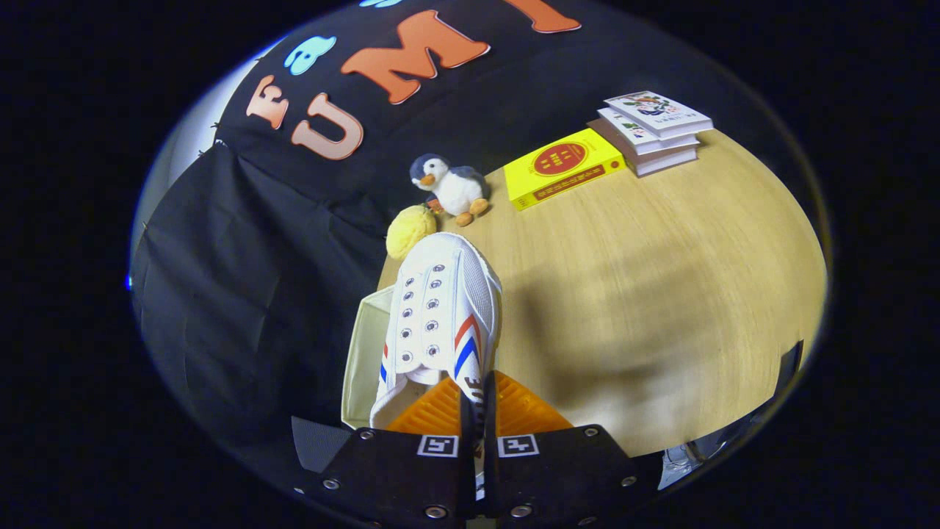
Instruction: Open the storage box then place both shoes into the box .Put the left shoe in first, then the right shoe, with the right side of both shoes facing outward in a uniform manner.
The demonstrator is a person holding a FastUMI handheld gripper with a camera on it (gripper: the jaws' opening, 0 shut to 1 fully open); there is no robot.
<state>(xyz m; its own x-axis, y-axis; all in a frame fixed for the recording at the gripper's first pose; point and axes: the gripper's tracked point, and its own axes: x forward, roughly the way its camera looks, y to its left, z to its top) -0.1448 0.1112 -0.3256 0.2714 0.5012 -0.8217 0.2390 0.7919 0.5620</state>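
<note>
White shoe point(440, 308) hanging toe-forward over open storage box point(365, 360) at table point(661, 294) edge. Gripper point(477, 408) pinching shoe's heel-side wall, fingers nearly together on it. Plush penguin point(452, 187), yellow ball point(410, 230), books point(653, 128) sitting beyond.

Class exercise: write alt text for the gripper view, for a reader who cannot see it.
The gripper is shut on the side wall of a white shoe, held over an open storage box at the table edge. Beyond sit a toy penguin and books.
</note>
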